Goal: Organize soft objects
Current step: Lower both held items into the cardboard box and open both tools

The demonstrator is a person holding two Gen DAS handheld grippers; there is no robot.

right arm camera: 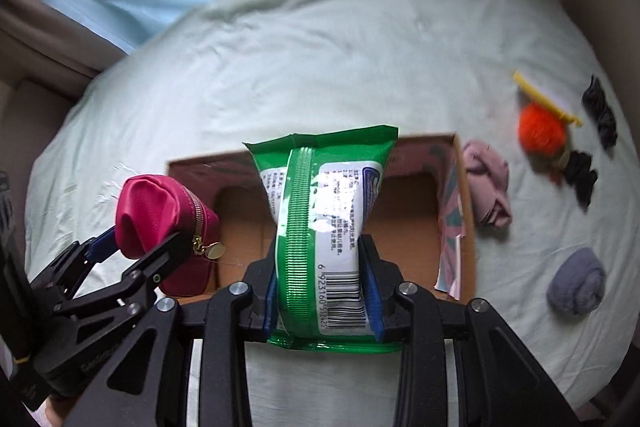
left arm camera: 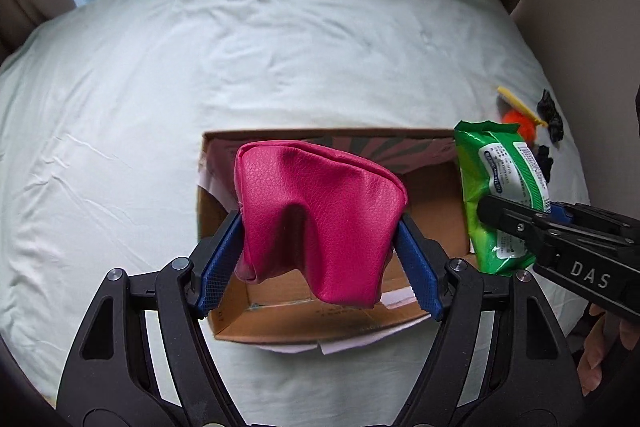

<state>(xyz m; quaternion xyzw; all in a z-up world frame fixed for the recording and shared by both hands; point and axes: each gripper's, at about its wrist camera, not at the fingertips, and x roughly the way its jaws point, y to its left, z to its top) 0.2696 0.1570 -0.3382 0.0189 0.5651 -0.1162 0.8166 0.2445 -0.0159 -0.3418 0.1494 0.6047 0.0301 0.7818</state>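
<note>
Both grippers are loaded and poised over the cardboard box, which sits open on the pale bed sheet and looks bare inside — its brown floor shows with nothing lying on it, so by my reading no item has been put away yet. The left gripper has its blue pads pressed against the sides of the pink zip pouch, which buckles between them and hangs above the box's left half. The right gripper pinches the green wipes pack at its waist, the pack standing on end over the middle of the box. Judging from this, the step in hand is lowering both and letting go. Left to gather, all on the sheet to the right of the box: a mauve cloth touching its outer wall, a grey-blue rolled cloth nearer, and a farther cluster — an orange fluffy ball, a yellow comb (hardly soft) and some black pieces, too blurred to name.
</note>
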